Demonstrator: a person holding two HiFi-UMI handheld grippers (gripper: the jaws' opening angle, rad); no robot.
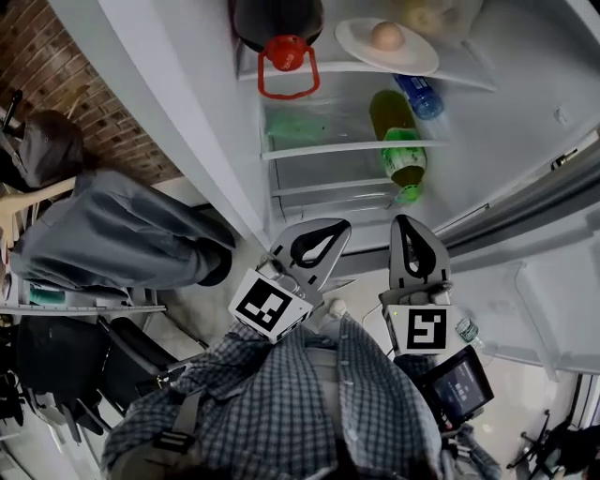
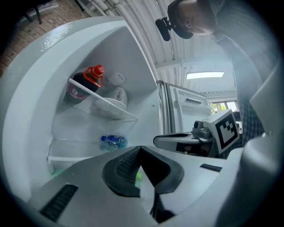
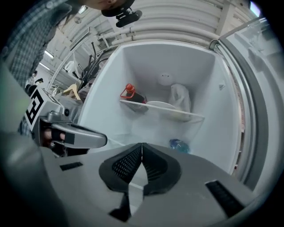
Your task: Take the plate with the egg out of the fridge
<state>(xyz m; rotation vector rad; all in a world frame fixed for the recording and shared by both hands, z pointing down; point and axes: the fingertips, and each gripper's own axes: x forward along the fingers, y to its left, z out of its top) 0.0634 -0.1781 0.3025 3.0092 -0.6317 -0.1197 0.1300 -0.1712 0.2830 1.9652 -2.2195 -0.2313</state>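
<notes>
1. The white plate point(image 1: 412, 60) with the egg point(image 1: 386, 36) sits on the fridge's clear top shelf point(image 1: 459, 78), just right of the dark red-capped bottle point(image 1: 279, 21).
2. The left hand-held gripper point(image 1: 336, 228) and the right hand-held gripper point(image 1: 404, 223) are both pinched closed on nothing. They're well short of that bottle, out in front of the fridge.
3. The plate looks glazed, stiff and smooth, so probably slippery. I'd pinch the rim on the side away from the bottle.
4. The egg is round, loose and breakable. I reckon it'll roll if the plate tilts.
</notes>
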